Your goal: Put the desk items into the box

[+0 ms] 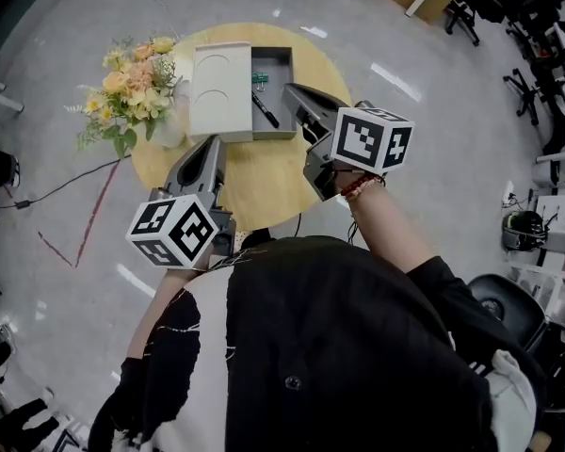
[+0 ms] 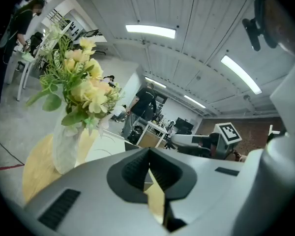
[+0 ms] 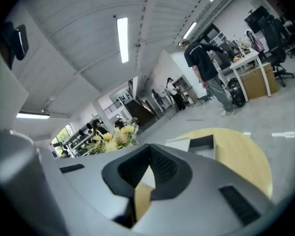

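Head view: thin black pen (image 1: 266, 111) lies slantwise in the open grey box (image 1: 273, 55), right off the right gripper (image 1: 292, 89) tip; left gripper (image 1: 214, 147) is farther back. Both are pinched together, empty.

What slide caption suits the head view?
Both shut, left gripper and right gripper hover over a round table with grey box, white tray, flowers.

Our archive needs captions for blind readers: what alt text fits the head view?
Seen from above, a person holds the left gripper and right gripper, both shut and empty, over a round wooden table carrying an open grey box with a pen inside, a white lid beside it, and a flower bouquet.
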